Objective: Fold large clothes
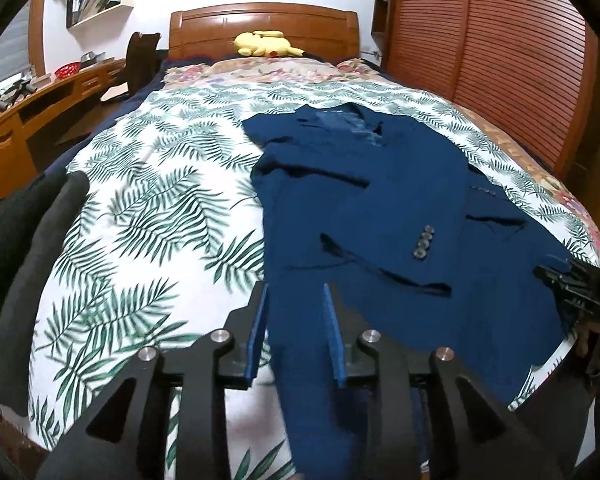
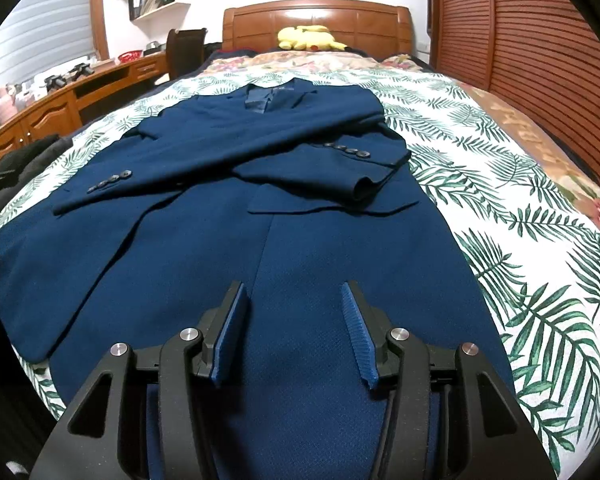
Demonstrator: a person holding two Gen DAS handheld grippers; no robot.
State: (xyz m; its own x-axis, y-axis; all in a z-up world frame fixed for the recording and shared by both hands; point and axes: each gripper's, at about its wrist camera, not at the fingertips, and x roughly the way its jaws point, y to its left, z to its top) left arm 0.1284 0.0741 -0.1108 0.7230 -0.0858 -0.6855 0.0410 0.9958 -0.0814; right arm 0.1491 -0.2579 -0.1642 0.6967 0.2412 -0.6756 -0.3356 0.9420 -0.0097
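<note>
Blue suit jacket (image 2: 260,208): one item, laid face-up on the bed (image 2: 520,208), collar toward the headboard at the top of the frame, hem at the bottom edge nearest both cameras. Both sleeves are crossed over the chest; cuff buttons (image 2: 110,182) show at centre left, a second set at centre right. Bedding: leaf-print cover.

Left hand-held gripper (image 1: 296,292): lower centre of the left wrist view, fingers apart, the jacket's hem edge lying between them; whether the pads touch cloth cannot be told.

Right hand-held gripper (image 2: 296,292): lower centre of the right wrist view, fingers apart above the lower front panel, holding nothing.

Step in hand, as judged: sleeves are in; both tools are placed at the hem, ready to take it for the lengthwise fold.

Next move calls for: closing each on the hem at its own corner, lifting together and carrying the bottom up toward the collar, keeping the crossed sleeves from sliding out.

Also present: yellow plush toy (image 2: 310,38) by the headboard, upper centre.
</note>
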